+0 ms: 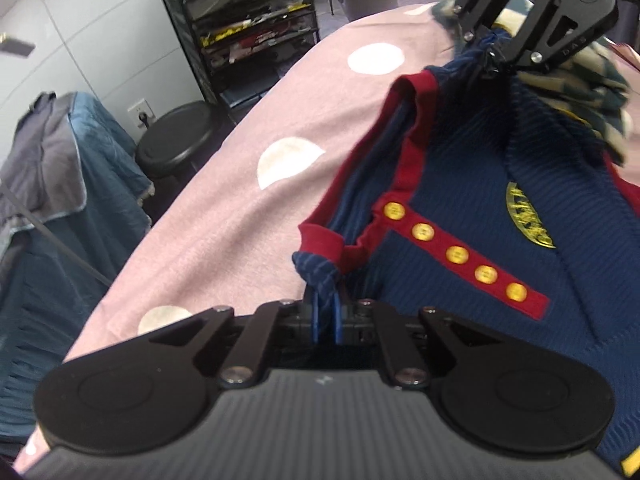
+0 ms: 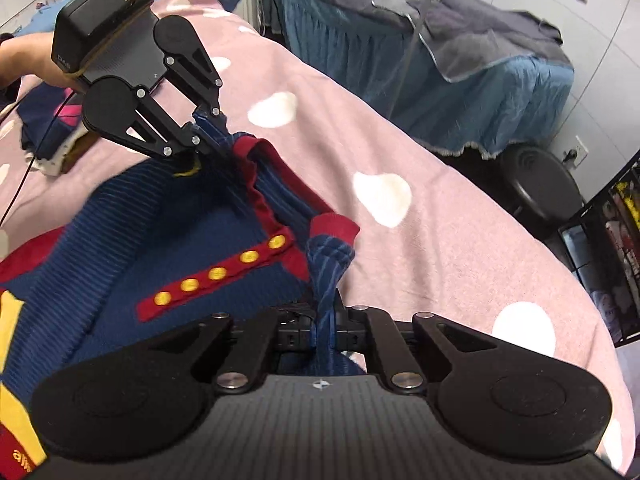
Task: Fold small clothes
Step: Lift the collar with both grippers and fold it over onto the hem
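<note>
A small navy ribbed shirt [image 1: 472, 216] with red trim, a red placket of yellow buttons and a yellow crest lies on the pink dotted blanket [image 1: 240, 216]. My left gripper [image 1: 325, 314] is shut on a navy edge of the shirt by the red collar. My right gripper [image 1: 490, 54] shows at the far side, shut on another navy edge. In the right wrist view the shirt [image 2: 168, 220] stretches between my right gripper [image 2: 326, 326], shut on bunched navy cloth, and my left gripper [image 2: 200, 136]. The collar side is lifted off the blanket [image 2: 440, 240].
A cream and dark green patterned garment [image 1: 580, 92] lies behind the shirt. More clothes [image 2: 48, 128] lie on the blanket's far end. A black stool [image 1: 176, 136], a wire shelf rack [image 1: 248, 32] and a blue-draped table [image 1: 60, 184] stand beside the bed.
</note>
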Available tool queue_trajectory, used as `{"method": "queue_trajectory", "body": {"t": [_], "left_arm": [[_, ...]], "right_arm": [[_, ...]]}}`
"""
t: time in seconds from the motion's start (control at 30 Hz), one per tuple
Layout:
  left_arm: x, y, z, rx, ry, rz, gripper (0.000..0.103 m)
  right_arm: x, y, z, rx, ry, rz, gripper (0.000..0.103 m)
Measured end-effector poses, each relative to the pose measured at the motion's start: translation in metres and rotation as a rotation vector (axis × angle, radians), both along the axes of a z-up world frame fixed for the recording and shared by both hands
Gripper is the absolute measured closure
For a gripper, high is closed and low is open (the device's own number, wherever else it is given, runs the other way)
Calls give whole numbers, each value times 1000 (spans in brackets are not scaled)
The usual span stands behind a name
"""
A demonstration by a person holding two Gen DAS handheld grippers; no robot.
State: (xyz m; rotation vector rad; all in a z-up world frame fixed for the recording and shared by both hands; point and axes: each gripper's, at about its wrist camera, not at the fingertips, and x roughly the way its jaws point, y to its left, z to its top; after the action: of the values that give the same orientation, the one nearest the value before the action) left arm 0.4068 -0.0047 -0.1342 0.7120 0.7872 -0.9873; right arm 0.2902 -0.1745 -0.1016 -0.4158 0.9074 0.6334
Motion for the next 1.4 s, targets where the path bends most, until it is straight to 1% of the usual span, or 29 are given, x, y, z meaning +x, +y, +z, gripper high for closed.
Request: {"method": "queue_trajectory", "body": {"t": [0.17, 0.33, 0.4, 0.47, 0.6, 0.77, 0.83, 0.9, 1.03, 1.1, 1.2, 1.27, 1.33, 1.4], "left_arm": [[-47, 14, 31, -36, -47, -5, 96], [-104, 35, 51, -25, -69, -4, 96], [-127, 47, 60, -42, -76, 0, 96], [-156, 58, 69, -62, -89, 4, 96], [-216, 81, 79, -107, -81, 6, 96], [-287, 103, 79, -172, -57, 51, 96], [-307, 108, 73, -180, -40, 66, 96], [-326, 112, 66, -186, -32, 79, 96], [-350, 118, 54, -212, 9, 107, 96], [-361, 120, 50, -218, 17, 122, 96], [-380, 122, 48, -233, 29, 141, 96], [-390, 126, 48, -261, 44, 169, 96], [-402, 133, 45, -269, 44, 195, 96], [-408, 138, 40, -269, 61, 217, 96]], "right_arm": [[-44, 12, 21, 14, -51, 42, 94], [-94, 21, 36, 59, -74, 73, 94], [-115, 25, 39, 77, -83, 88, 94], [-136, 28, 44, 99, -110, 95, 94], [-185, 31, 51, 147, -131, 121, 95], [-236, 32, 47, 189, -121, 124, 95], [-254, 34, 40, 178, -124, 144, 95], [-269, 36, 30, 166, -108, 154, 95], [-296, 41, 11, 171, -73, 166, 95], [-308, 45, 2, 176, -52, 173, 94], [-326, 45, -6, 201, -42, 170, 94], [-336, 45, -9, 219, -43, 162, 94], [-347, 46, -14, 230, -32, 170, 94], [-356, 49, -21, 217, -27, 191, 94]]}}
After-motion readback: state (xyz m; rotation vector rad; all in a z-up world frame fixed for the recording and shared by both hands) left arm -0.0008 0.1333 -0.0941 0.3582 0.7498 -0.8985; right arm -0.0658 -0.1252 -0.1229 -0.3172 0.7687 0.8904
